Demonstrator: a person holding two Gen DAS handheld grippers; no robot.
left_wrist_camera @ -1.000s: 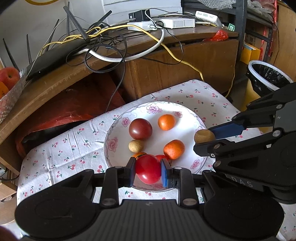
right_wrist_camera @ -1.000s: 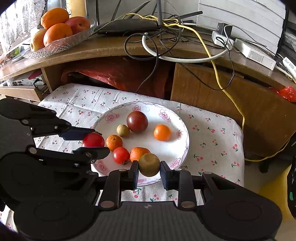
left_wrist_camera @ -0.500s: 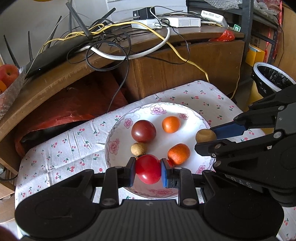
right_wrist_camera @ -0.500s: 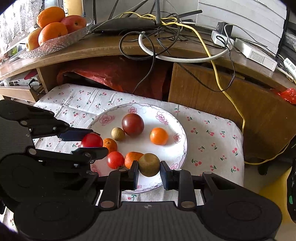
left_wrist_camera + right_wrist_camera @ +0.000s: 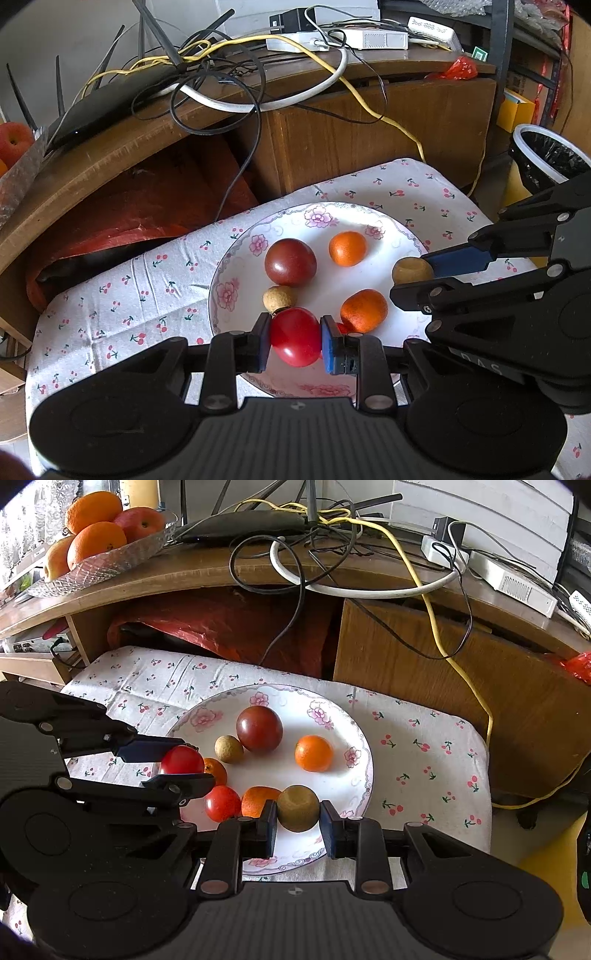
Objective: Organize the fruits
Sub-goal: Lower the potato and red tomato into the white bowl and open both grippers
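Observation:
A floral white plate (image 5: 236,258) (image 5: 364,775) sits on a cherry-print cloth. On it lie a dark red tomato (image 5: 290,262) (image 5: 259,728), an orange (image 5: 347,248) (image 5: 314,753), a small tan longan (image 5: 279,298) (image 5: 229,749) and a mandarin (image 5: 364,310) (image 5: 258,799). The right wrist view also shows a small orange (image 5: 215,770) and a small red tomato (image 5: 222,803). My left gripper (image 5: 295,338) (image 5: 184,762) is shut on a red tomato (image 5: 295,336) over the plate's near-left rim. Over the near-right rim, my right gripper (image 5: 298,812) (image 5: 410,275) is shut on a brown-green round fruit (image 5: 298,808).
A wooden desk (image 5: 207,572) rises behind the cloth, covered with tangled cables (image 5: 295,542) and a router. A glass bowl (image 5: 99,561) of oranges and an apple stands at its left end. Red plastic (image 5: 221,627) fills the space below. A lined bin (image 5: 546,155) stands at right.
Both grippers have drifted slightly over the plate's near edge, each still holding its fruit. The fruits on the plate have not moved.

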